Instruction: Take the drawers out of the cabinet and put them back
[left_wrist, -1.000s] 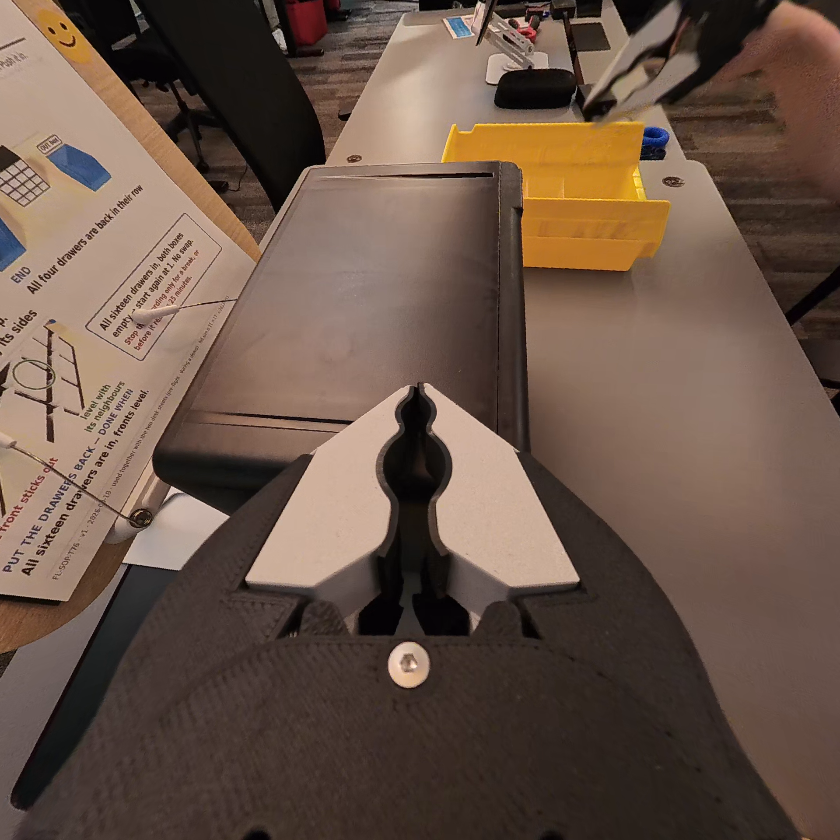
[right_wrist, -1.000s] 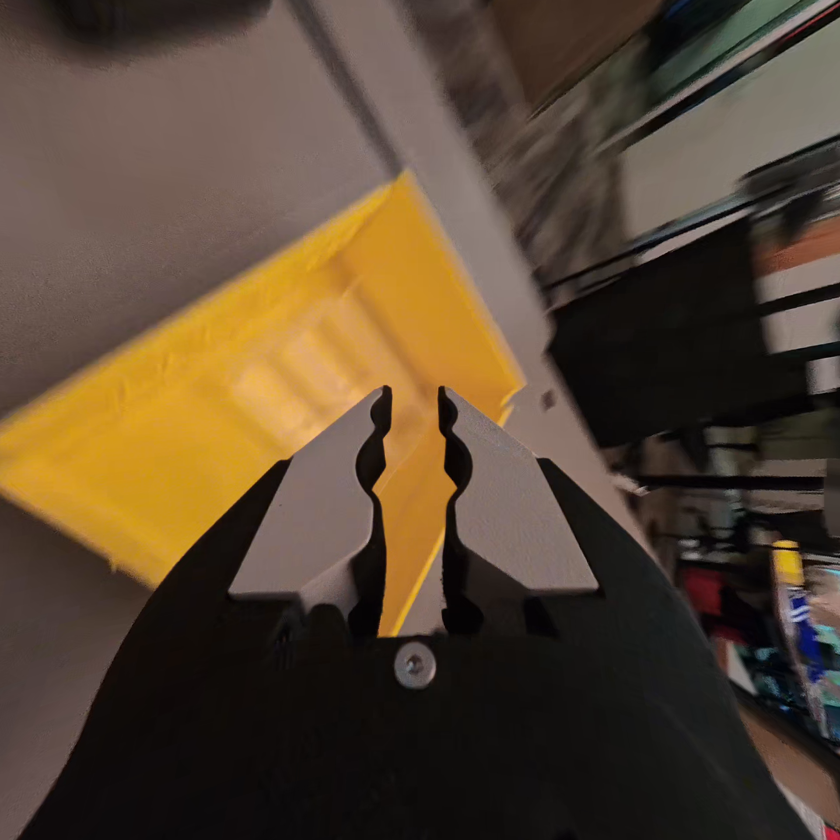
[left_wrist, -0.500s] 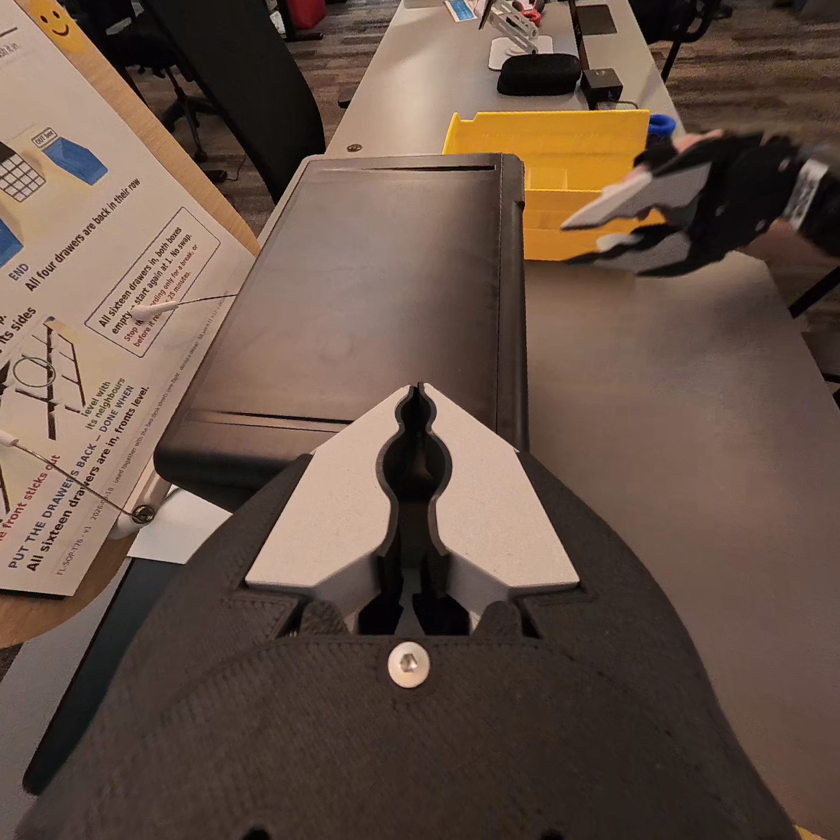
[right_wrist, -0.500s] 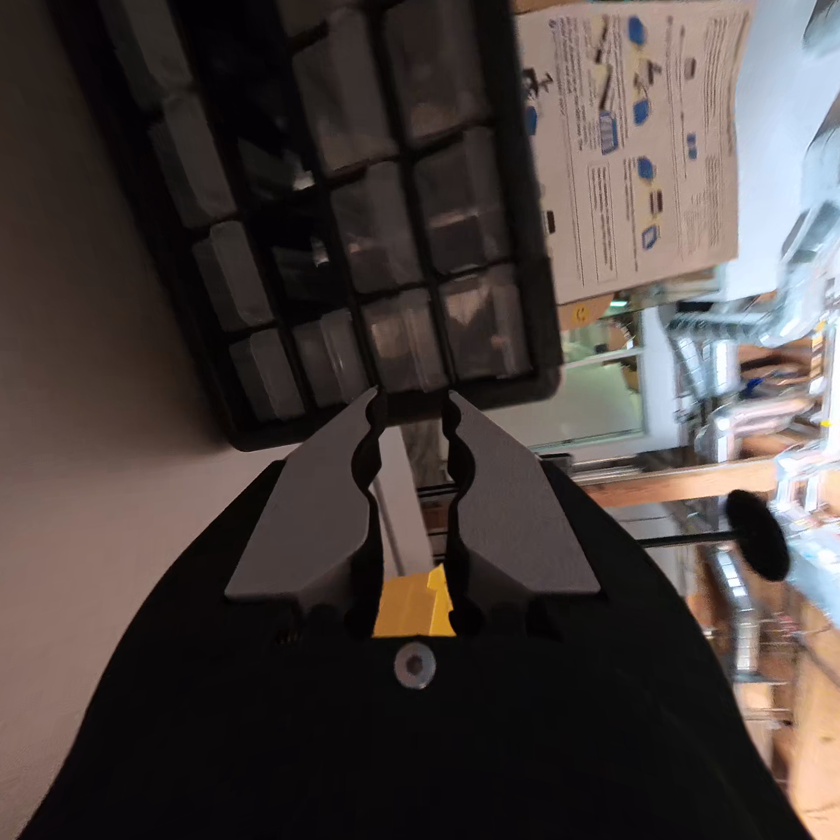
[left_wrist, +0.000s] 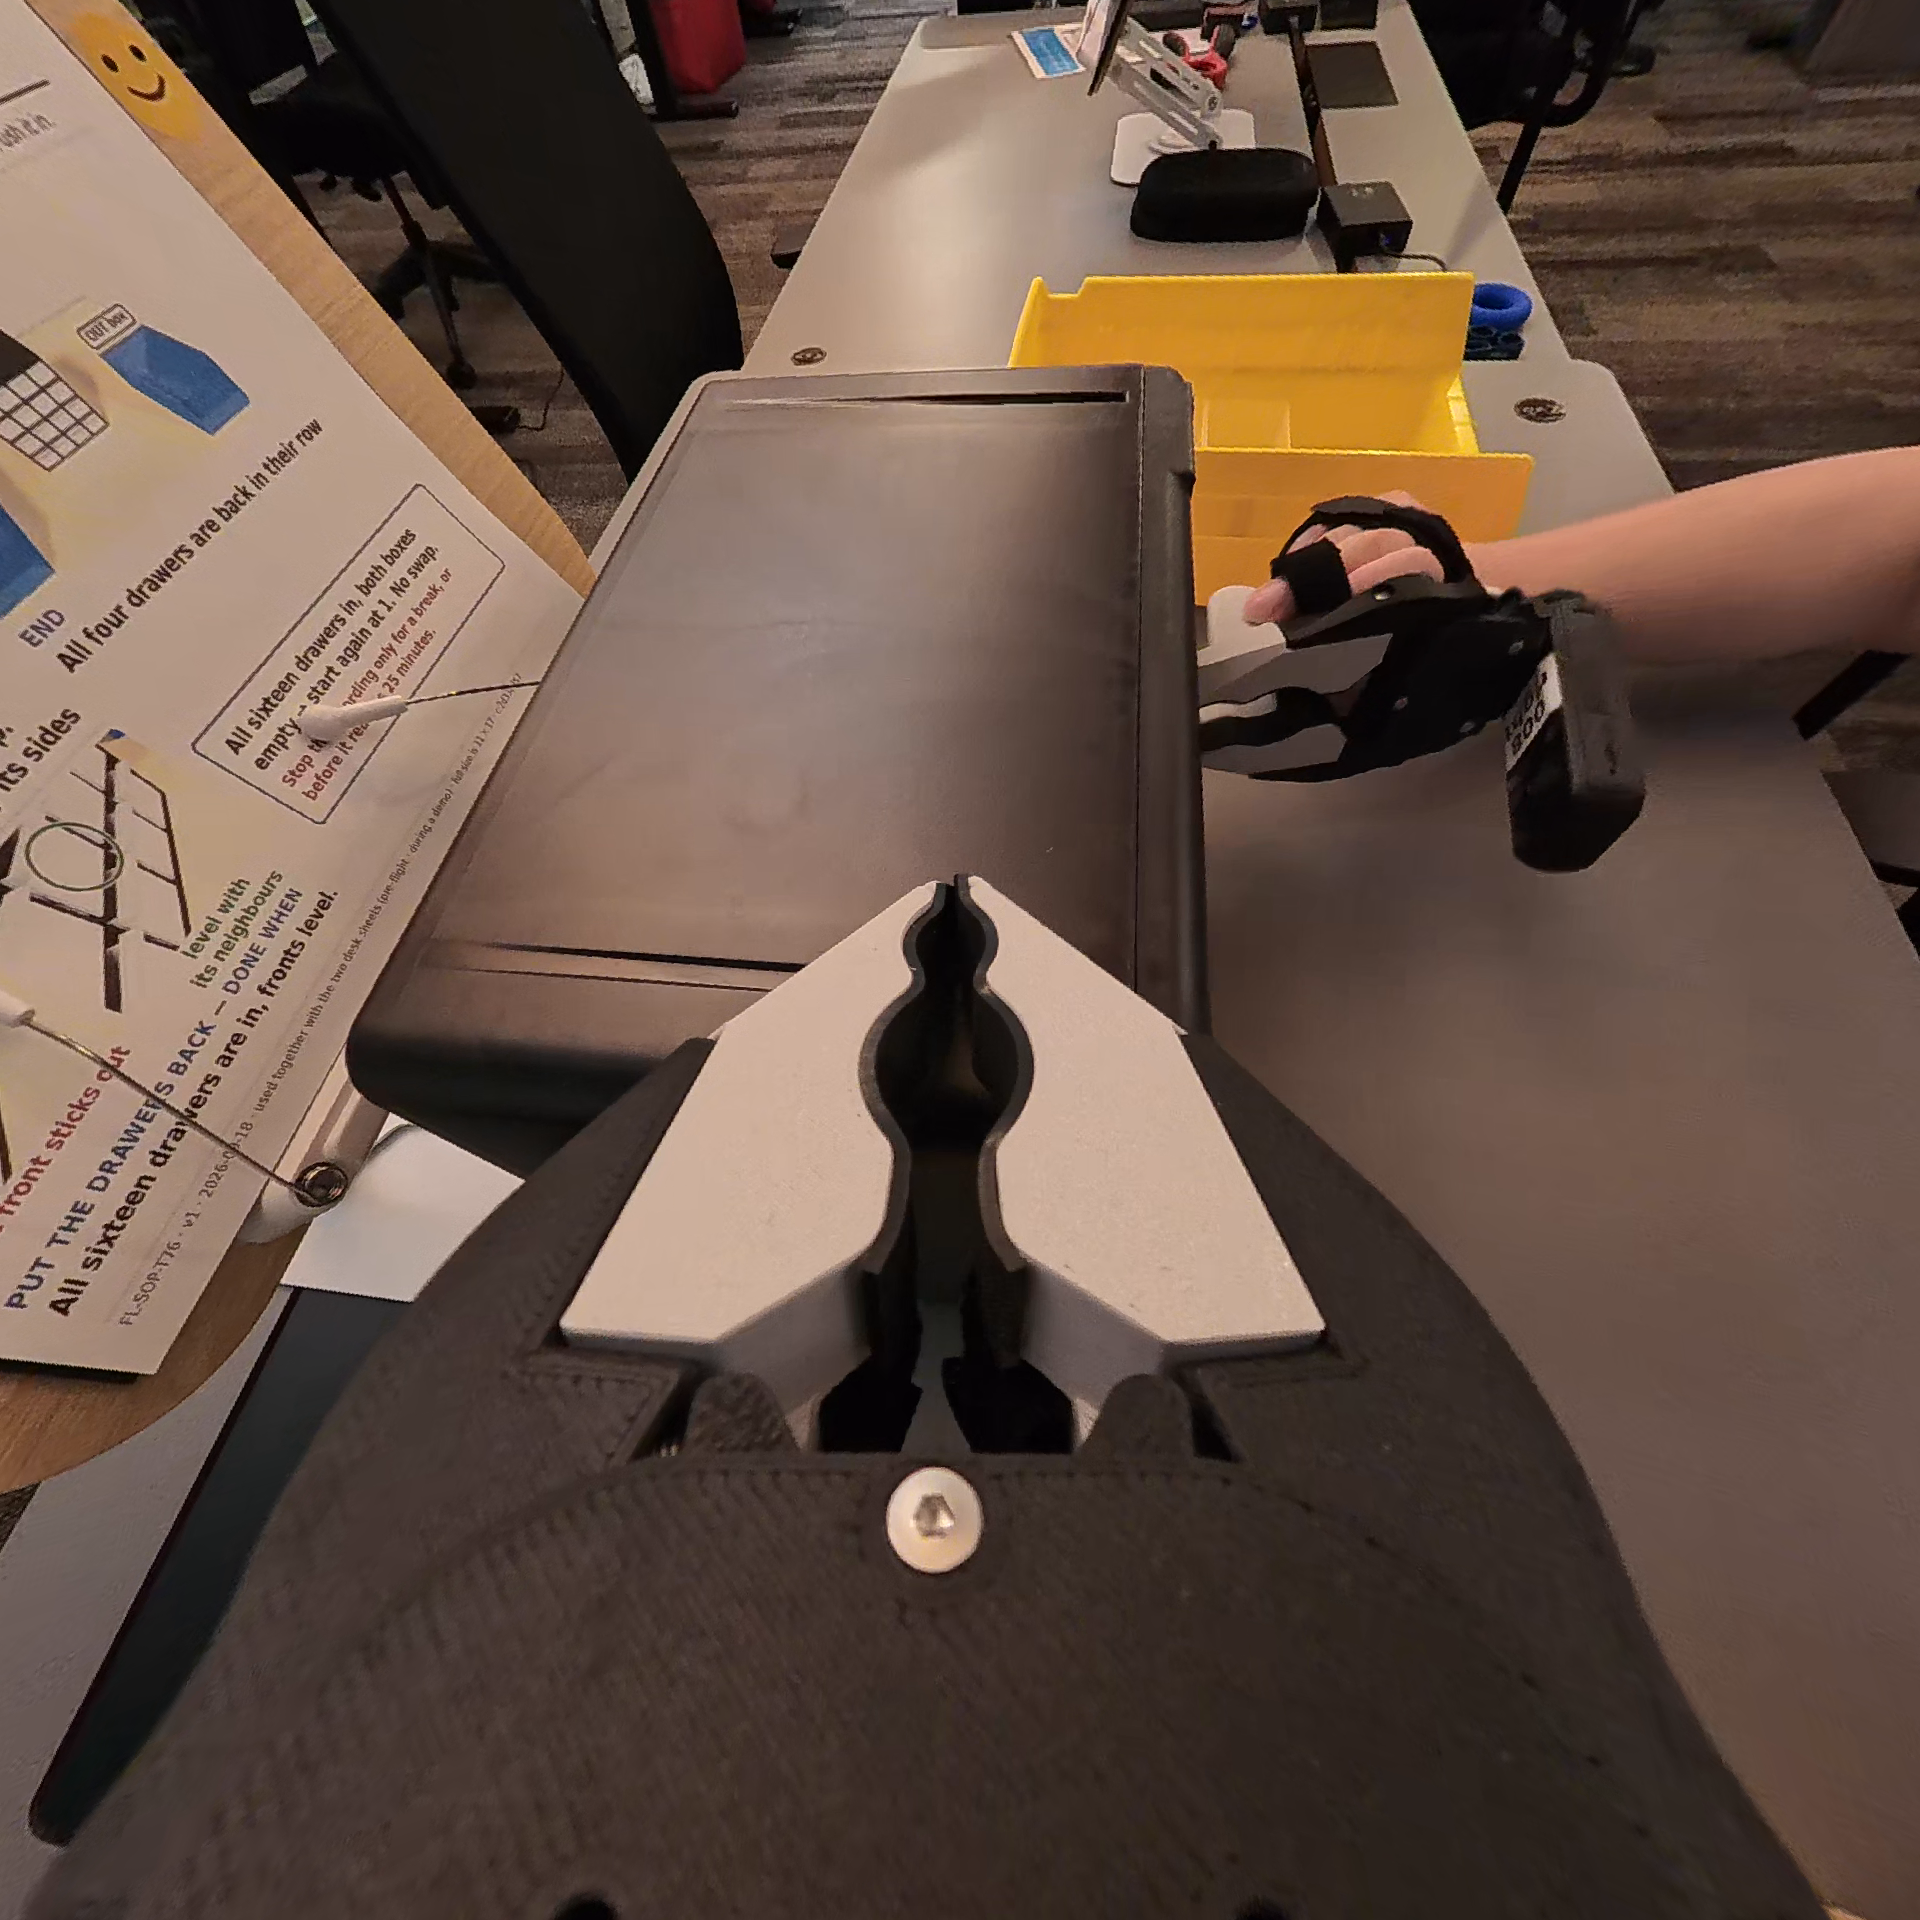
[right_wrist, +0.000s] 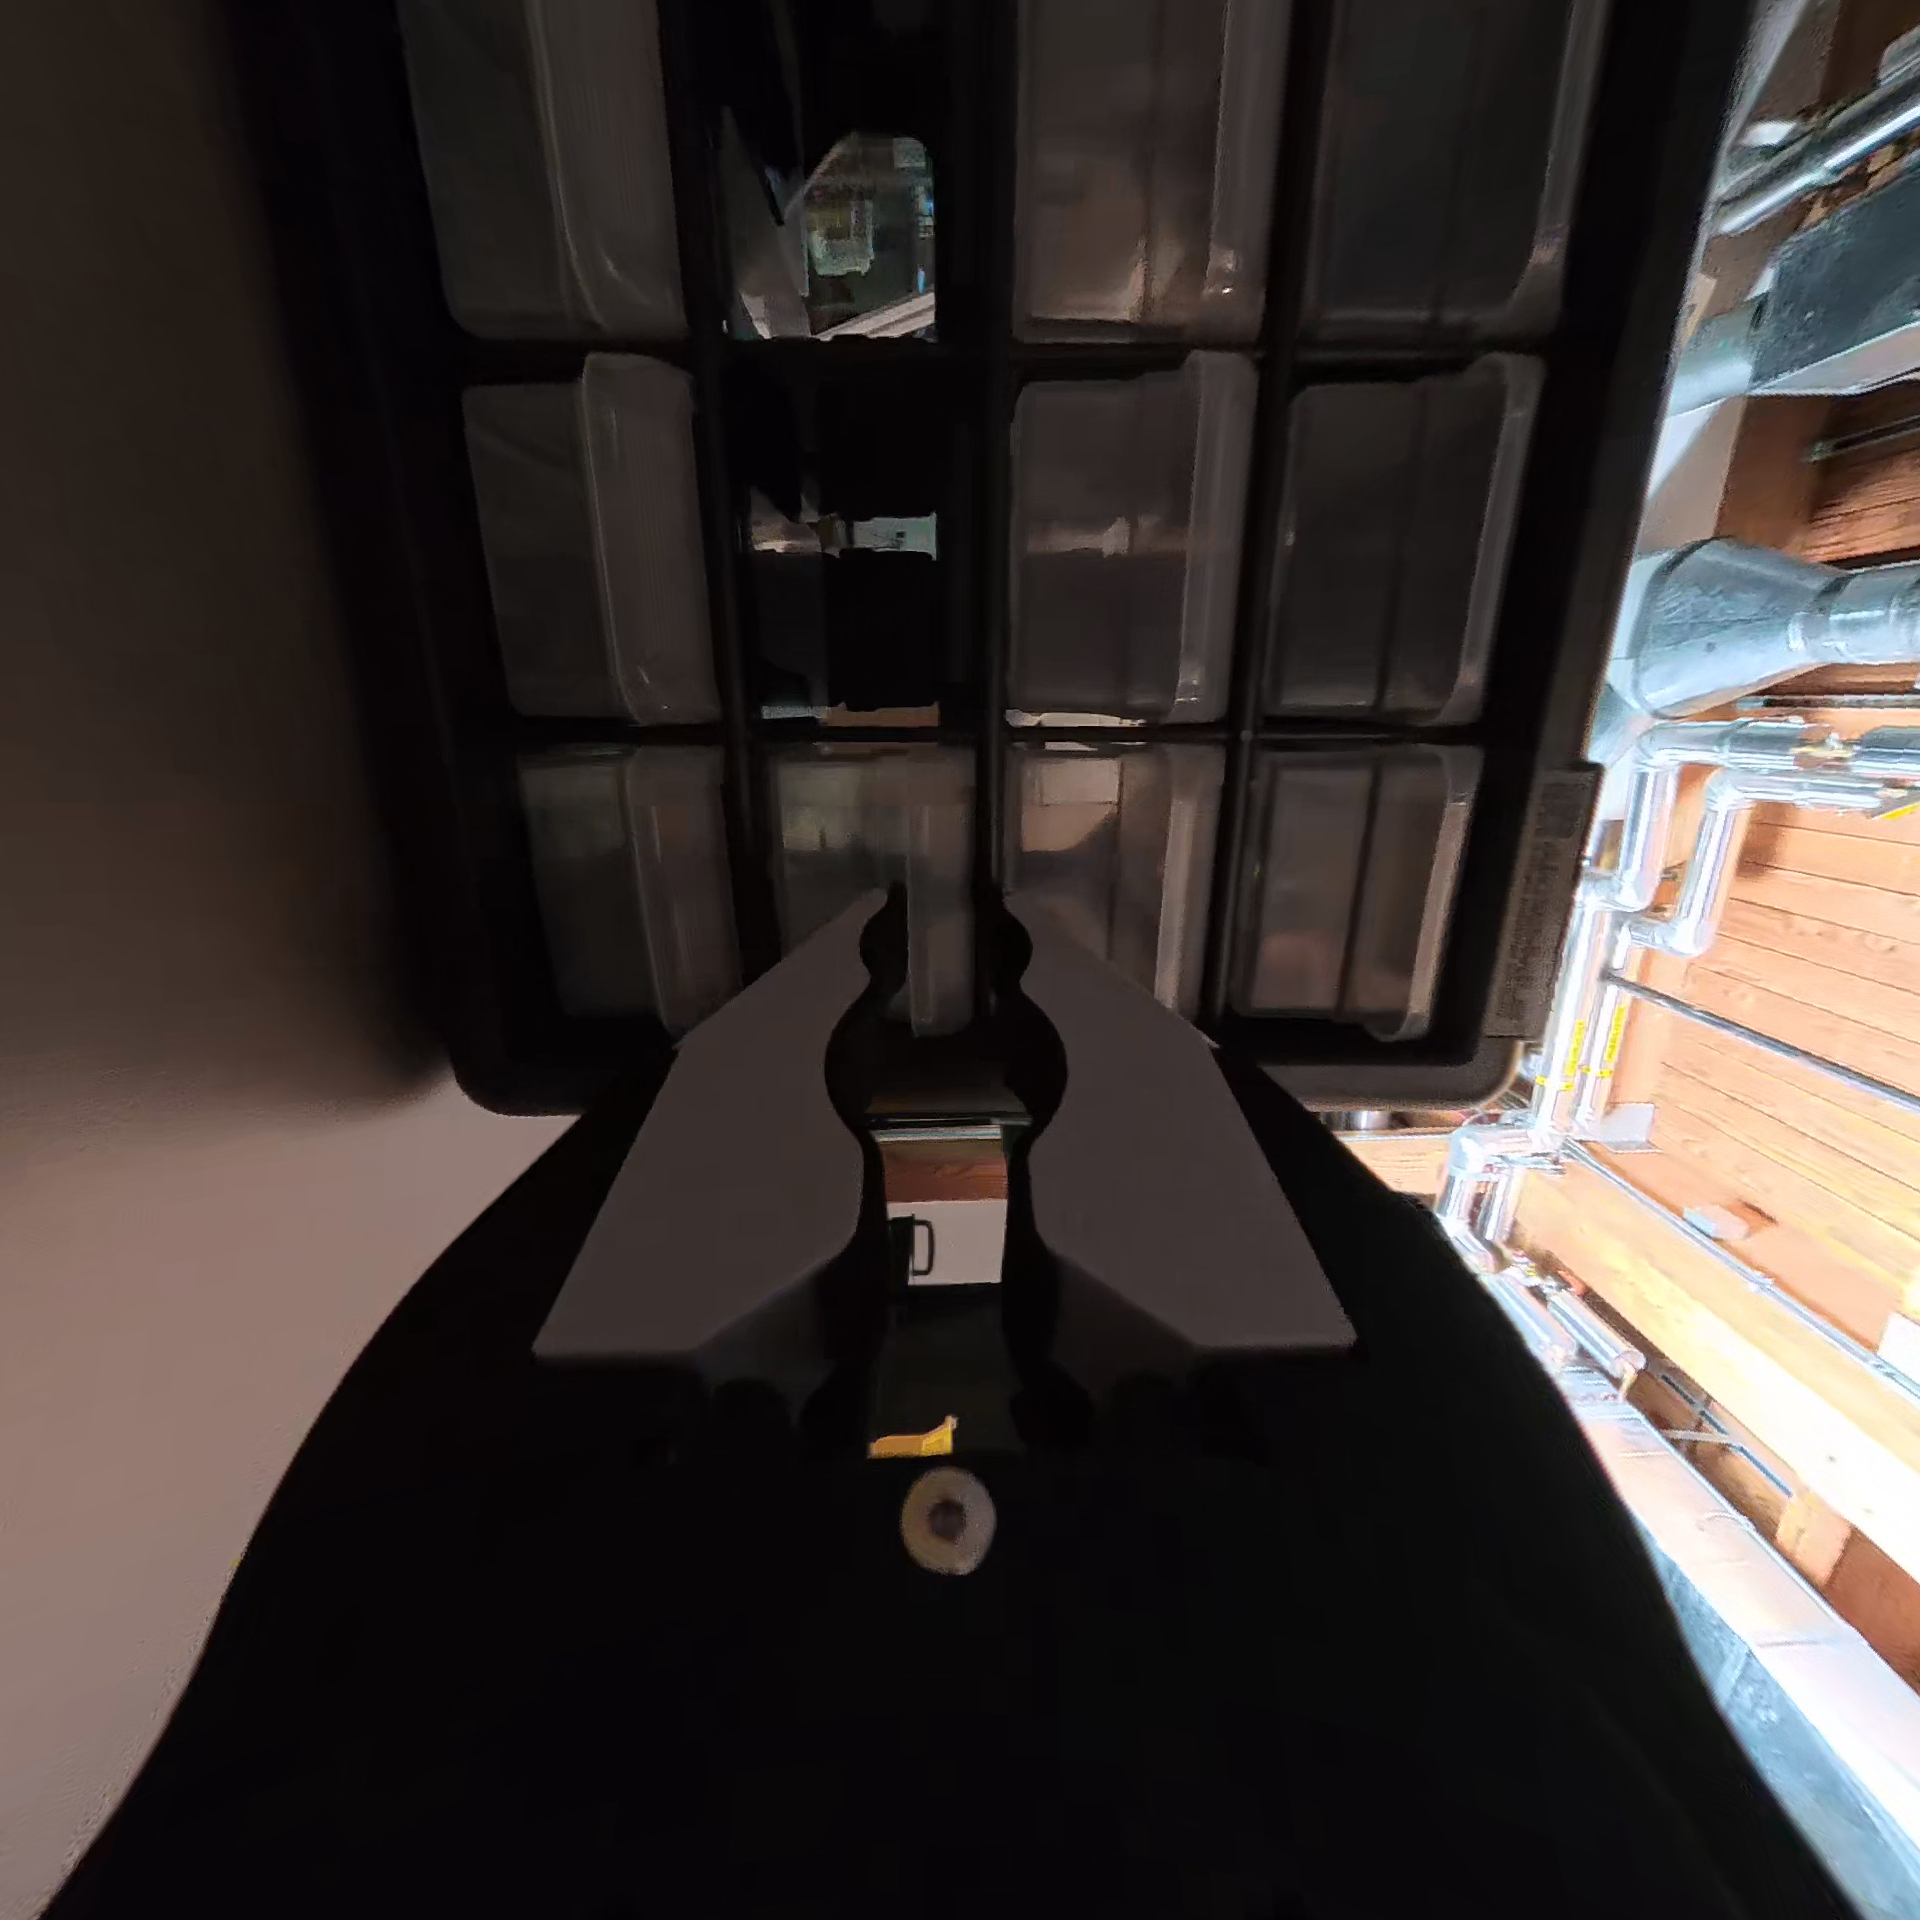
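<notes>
Meanwhile, left wrist view: left gripper (left_wrist: 954, 896) clenched empty over black cabinet (left_wrist: 831, 665) on grey table (left_wrist: 1455, 1143), yellow bin (left_wrist: 1340, 416) behind near far edge | right wrist view: right gripper (right_wrist: 948, 914) parted around translucent drawer (right_wrist: 930, 914)'s handle in cabinet's front grid, not clamped.

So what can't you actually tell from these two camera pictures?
- Left wrist view: the cabinet shows only its dark top, so its drawers are hidden.
- Left wrist view: the right gripper has its fingertips behind the cabinet's edge.
- Right wrist view: whether the right gripper touches the clear drawer is too dark to tell.
- Right wrist view: the yellow bin is mostly hidden.
</notes>
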